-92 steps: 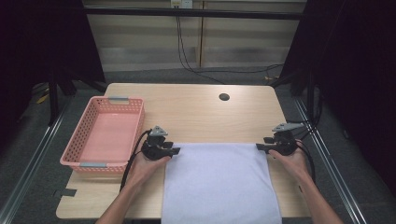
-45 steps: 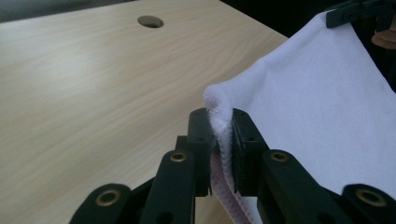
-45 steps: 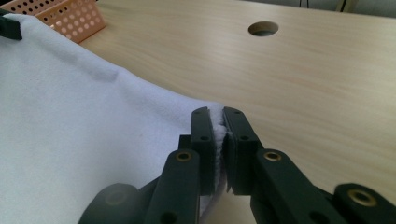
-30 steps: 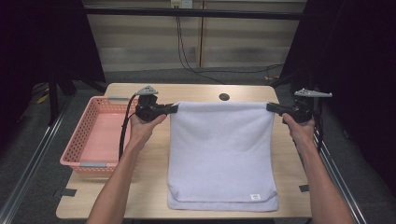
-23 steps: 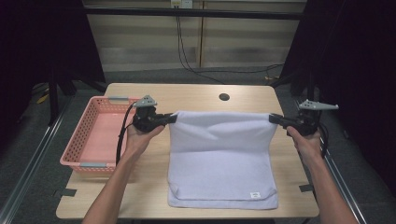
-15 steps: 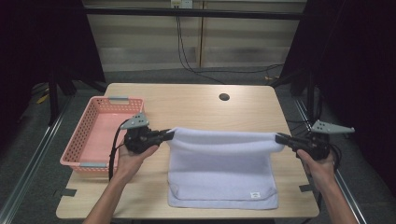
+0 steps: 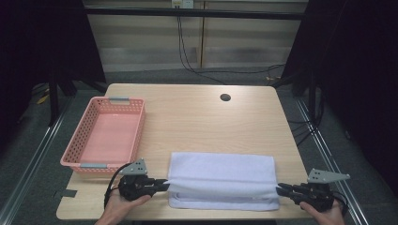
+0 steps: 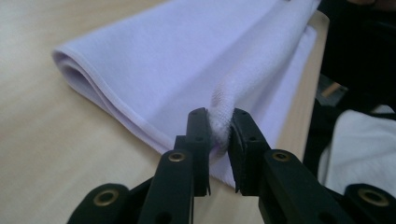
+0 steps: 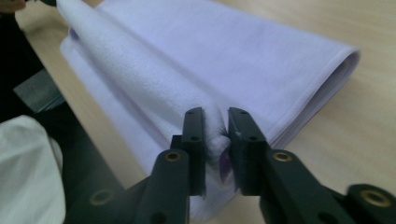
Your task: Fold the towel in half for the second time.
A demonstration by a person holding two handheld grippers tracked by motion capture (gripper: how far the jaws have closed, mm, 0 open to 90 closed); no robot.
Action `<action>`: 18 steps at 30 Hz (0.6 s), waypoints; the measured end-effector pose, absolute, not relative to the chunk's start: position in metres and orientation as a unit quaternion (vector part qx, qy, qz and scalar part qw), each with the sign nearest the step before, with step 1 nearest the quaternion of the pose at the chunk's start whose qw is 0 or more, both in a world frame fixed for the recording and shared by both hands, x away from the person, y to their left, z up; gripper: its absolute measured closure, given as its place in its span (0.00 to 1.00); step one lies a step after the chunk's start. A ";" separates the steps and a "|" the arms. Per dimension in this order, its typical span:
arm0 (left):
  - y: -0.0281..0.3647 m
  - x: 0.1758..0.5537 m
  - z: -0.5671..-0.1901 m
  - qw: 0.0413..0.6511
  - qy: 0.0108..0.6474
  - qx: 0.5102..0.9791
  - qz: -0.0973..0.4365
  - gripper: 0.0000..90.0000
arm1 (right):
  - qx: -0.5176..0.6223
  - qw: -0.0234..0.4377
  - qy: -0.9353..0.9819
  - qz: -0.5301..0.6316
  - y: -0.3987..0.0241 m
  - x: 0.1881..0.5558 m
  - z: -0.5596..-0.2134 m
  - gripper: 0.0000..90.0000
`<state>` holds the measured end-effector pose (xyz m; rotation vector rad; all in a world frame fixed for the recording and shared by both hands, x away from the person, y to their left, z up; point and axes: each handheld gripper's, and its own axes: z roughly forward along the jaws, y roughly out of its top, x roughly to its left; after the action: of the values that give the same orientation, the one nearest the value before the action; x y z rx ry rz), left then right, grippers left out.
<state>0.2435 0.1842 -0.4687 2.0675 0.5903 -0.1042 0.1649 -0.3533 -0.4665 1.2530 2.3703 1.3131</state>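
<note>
The right gripper's [image 9: 215, 135] fingers [image 9: 194, 135], just opening, still pinch the folded white towel's [image 9: 219, 56] corner on the wooden table [image 9: 355, 140].

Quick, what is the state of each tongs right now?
Left tongs: jaws just opening, towel corner between them.
Right tongs: jaws just opening, towel corner between them.

My left black plastic two-jaw gripper [image 7: 159, 184] carries a grey three-cornered plate and a looping black cable. My right black gripper [image 7: 283, 190] bears a matching grey plate. Brass-coloured screws sit in the flat, blocky jaws of each. My hands are bare.
</note>
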 end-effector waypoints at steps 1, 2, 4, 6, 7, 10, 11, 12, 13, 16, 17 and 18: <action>0.187 0.242 -0.467 0.484 0.241 0.840 -0.048 0.84 | 0.420 0.080 0.786 0.445 -0.355 0.162 -0.465 0.77; 0.190 0.241 -0.466 0.497 0.242 0.832 -0.045 0.80 | 0.423 0.080 0.780 0.454 -0.357 0.160 -0.463 0.74; 0.195 0.244 -0.462 0.516 0.242 0.821 -0.037 0.74 | 0.434 0.095 0.763 0.470 -0.360 0.159 -0.455 0.69; 0.193 0.252 -0.459 0.530 0.253 0.809 -0.040 0.69 | 0.439 0.101 0.751 0.482 -0.362 0.165 -0.451 0.66; 0.190 0.257 -0.459 0.523 0.255 0.813 -0.034 0.68 | 0.443 0.107 0.748 0.483 -0.361 0.169 -0.451 0.63; 0.173 0.275 -0.466 0.484 0.269 0.833 -0.017 0.68 | 0.461 0.111 0.754 0.456 -0.355 0.186 -0.458 0.60; 0.166 0.281 -0.470 0.468 0.275 0.840 -0.012 0.69 | 0.464 0.108 0.758 0.446 -0.352 0.193 -0.462 0.58; 0.160 0.287 -0.474 0.454 0.283 0.845 -0.011 0.70 | 0.469 0.105 0.763 0.432 -0.349 0.199 -0.466 0.57; 0.155 0.293 -0.478 0.445 0.284 0.849 -0.018 0.70 | 0.475 0.110 0.768 0.416 -0.346 0.205 -0.471 0.56; 0.146 0.304 -0.484 0.425 0.294 0.856 -0.014 0.68 | 0.485 0.127 0.775 0.385 -0.341 0.220 -0.479 0.53; 0.143 0.306 -0.486 0.420 0.291 0.860 -0.014 0.68 | 0.486 0.134 0.778 0.375 -0.340 0.224 -0.481 0.53; 0.141 0.308 -0.488 0.413 0.294 0.862 -0.011 0.67 | 0.488 0.135 0.780 0.367 -0.339 0.228 -0.484 0.54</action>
<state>0.3078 0.1409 -0.4884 2.1666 0.7388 -0.0272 0.2281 -0.3392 -0.4836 1.4135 2.2612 1.0638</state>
